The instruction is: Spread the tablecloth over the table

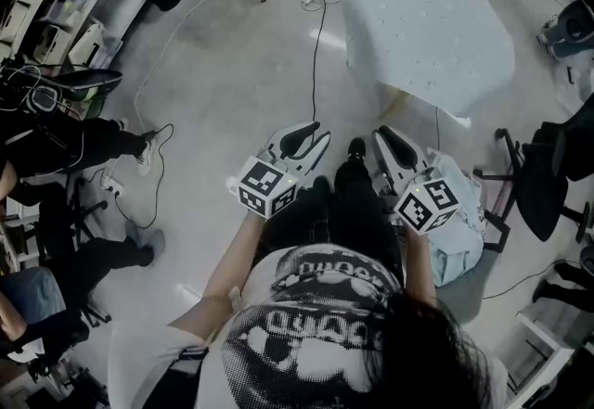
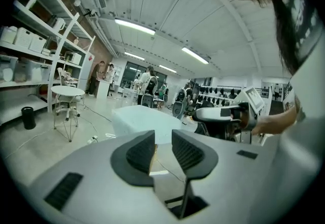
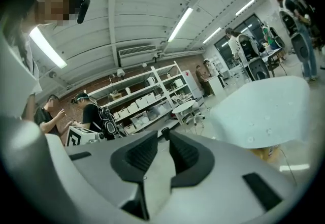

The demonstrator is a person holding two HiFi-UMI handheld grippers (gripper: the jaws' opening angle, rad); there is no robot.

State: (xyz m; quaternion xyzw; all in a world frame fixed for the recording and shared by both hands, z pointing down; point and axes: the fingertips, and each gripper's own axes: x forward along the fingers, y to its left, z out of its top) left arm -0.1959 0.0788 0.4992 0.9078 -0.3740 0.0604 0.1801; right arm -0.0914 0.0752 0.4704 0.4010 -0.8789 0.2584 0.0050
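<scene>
The left claw is raised level in front of the person. Its jaws stand a narrow gap apart, and the left gripper view shows nothing between them. Just beside it, the right claw is also narrowly parted and empty.

From the claws, the pale blue tablecloth lies at about one o'clock, well apart from both. It is already draped over the counter, of which only a leg shows, and its edges hang down all round.

The cloth looks thin, limp and light. It would likely sag between two holds and slide easily on a smooth top. The near hem looks the best place to grip, one corner per claw, pinched well in so the fabric does not slip out.

The floor is smooth pale grey, crossed by a cable. Seated people are at nine o'clock, and an office chair at three. In the left gripper view, shelving lines the left wall of a large workshop.
</scene>
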